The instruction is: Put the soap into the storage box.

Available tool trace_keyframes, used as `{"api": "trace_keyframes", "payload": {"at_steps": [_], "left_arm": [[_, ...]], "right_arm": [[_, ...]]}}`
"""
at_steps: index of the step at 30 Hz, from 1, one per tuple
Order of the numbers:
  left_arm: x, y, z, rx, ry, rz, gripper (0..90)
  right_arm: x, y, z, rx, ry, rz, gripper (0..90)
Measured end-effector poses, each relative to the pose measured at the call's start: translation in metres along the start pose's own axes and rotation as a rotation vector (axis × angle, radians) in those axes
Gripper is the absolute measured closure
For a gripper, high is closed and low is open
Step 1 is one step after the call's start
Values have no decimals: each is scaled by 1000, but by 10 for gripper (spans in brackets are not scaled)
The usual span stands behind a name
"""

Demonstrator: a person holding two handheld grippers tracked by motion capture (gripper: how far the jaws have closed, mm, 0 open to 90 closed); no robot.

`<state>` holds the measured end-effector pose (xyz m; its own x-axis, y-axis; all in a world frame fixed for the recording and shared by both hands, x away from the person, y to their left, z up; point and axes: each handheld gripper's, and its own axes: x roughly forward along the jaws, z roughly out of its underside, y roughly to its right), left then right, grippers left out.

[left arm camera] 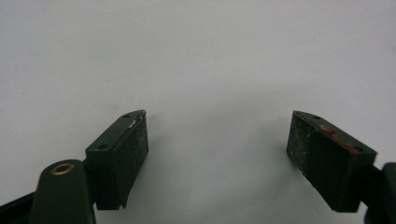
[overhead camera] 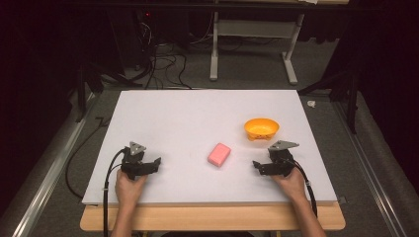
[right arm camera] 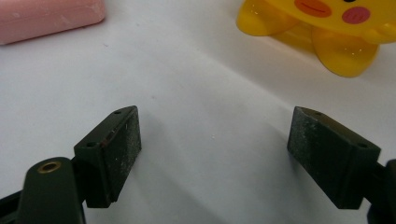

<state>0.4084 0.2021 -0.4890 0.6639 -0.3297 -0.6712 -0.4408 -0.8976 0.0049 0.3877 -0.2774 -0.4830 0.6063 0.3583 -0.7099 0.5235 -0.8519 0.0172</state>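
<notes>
Both claws are released and holding nothing: the left claw (overhead camera: 157, 163) rests low near the tabletop's (overhead camera: 197, 108) front-left corner, the right claw (overhead camera: 255, 165) near the front-right, each gripped from behind by a hand (overhead camera: 129, 187) coming in over the front edge. In the left gripper view its jaws stand wide apart over bare white surface. In the right gripper view the jaws are just as wide, and they look toward the pink bar (right arm camera: 46, 16), which looks like soap, and the yellow bowl (right arm camera: 322, 32) with a cartoon face on its side.

From above, the pink bar (overhead camera: 219, 154) lies flat between the two claws, a little nearer the front edge than the middle, turned at a slant. The yellow bowl (overhead camera: 261, 129) stands upright toward the right edge, just behind the right claw and apart from the bar. My guess is that the claws are parked at a ready stance, spread wide so either can close on the bar. The right one seems better placed, since bar and bowl both lie ahead of it.
</notes>
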Motion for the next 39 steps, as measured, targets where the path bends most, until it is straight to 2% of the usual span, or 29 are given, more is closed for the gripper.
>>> {"api": "trace_keyframes", "payload": {"at_steps": [24,39], "left_arm": [[0,0,0,0,0,0,211],[0,0,0,-1,0,0,211]], "right_arm": [[-2,-1,-3,-1,-9,-4,194],[-11,-16,-21,-12,49,-67,193]]}}
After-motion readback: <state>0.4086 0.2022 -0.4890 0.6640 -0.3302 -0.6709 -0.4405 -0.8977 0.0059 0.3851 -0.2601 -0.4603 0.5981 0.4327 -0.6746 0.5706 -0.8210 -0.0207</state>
